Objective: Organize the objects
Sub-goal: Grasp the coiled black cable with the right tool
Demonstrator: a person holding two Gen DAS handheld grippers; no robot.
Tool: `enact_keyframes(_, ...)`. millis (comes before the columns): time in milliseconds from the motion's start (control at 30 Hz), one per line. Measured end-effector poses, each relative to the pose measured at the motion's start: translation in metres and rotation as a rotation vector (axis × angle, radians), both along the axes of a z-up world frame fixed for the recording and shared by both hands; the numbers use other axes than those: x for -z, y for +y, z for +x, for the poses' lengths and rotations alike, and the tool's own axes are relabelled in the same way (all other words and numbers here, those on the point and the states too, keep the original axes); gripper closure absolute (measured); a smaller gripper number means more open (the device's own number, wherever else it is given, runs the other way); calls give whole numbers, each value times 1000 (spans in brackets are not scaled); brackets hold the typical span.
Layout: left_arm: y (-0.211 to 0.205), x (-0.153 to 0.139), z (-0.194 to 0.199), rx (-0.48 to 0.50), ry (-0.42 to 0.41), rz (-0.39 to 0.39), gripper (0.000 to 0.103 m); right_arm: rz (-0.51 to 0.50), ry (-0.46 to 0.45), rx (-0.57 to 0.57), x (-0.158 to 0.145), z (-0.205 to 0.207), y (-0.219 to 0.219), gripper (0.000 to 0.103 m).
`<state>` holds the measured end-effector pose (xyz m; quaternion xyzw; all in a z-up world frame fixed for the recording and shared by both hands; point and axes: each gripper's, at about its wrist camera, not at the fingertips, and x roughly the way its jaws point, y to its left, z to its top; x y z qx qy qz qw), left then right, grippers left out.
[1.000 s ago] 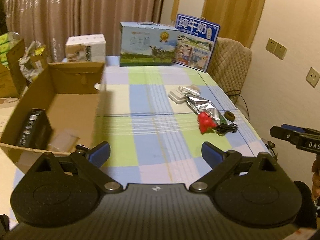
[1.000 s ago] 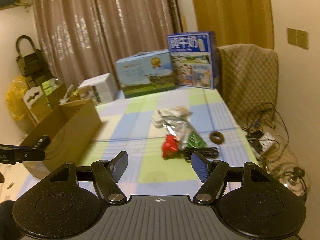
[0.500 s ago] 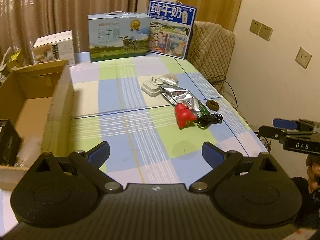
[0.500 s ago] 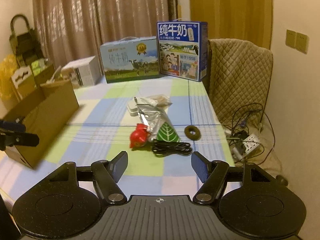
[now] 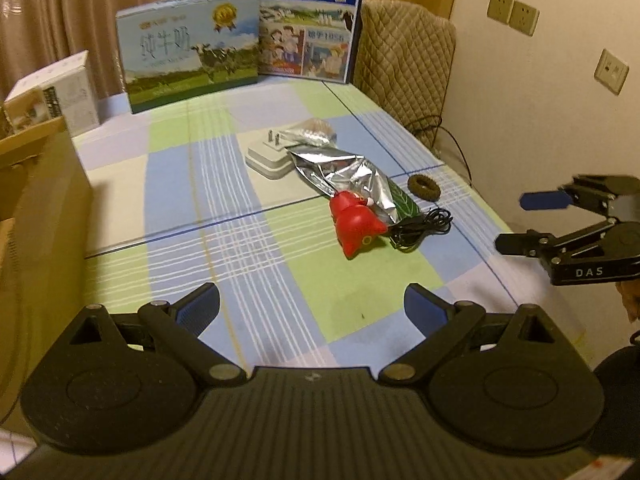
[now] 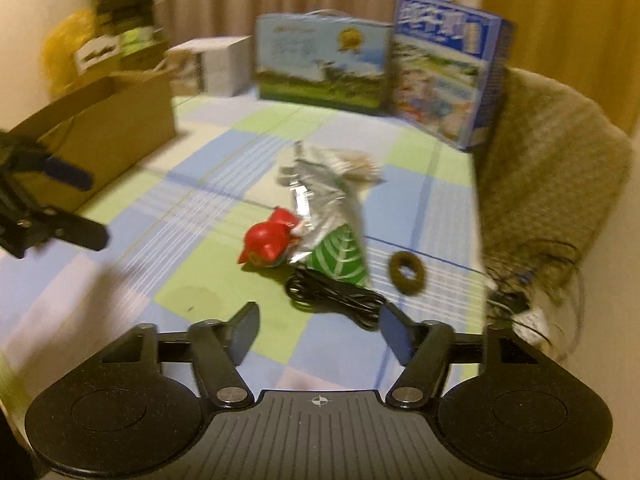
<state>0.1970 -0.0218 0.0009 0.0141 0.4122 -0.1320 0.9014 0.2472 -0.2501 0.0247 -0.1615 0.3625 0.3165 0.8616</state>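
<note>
Cardboard box (image 5: 44,208): set at the left edge of the desk (image 5: 172,184), open at the top.
Left hand-held gripper (image 5: 312,308): held released above the near desk, nothing between its jaws.
White charger (image 5: 266,158): laid mid-desk, touched by the foil pouch (image 5: 344,178) on its right.
Red toy (image 5: 354,224): found near the pouch's end, beside a coiled black cable (image 5: 420,228).
Brown ring (image 5: 423,187): placed right of the pouch, apart from it.
Right hand-held gripper (image 6: 318,326): seen closing, jaws apart and empty, just short of the cable.
Milk cartons (image 5: 248,36): stood at the far edge.
</note>
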Motion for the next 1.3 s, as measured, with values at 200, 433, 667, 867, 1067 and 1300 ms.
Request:
enact_keyframes(200,-7,24,23,16,37,6,6,-38,6,-137,27,28,15,56)
enact_keyframes(433,-5,44,42,11,74,-3,6,-154,-18,-230,57,56,27,58)
enact_keyframes(667,-6,55,55,10,89,-16,6,-185,-22,-229,67,68,23,64)
enact_keyframes(867,-8,62,69,7,92,-31,6,-162,16,-183,61,65,24,82)
enact_keyframes(1067,-20,66,86,11,88,-81,6,-90,74,-119,63,72,24,83)
enact_keyframes(1300,-38,65,104,6,71,-126,12,15,205,41,56,72,13,93)
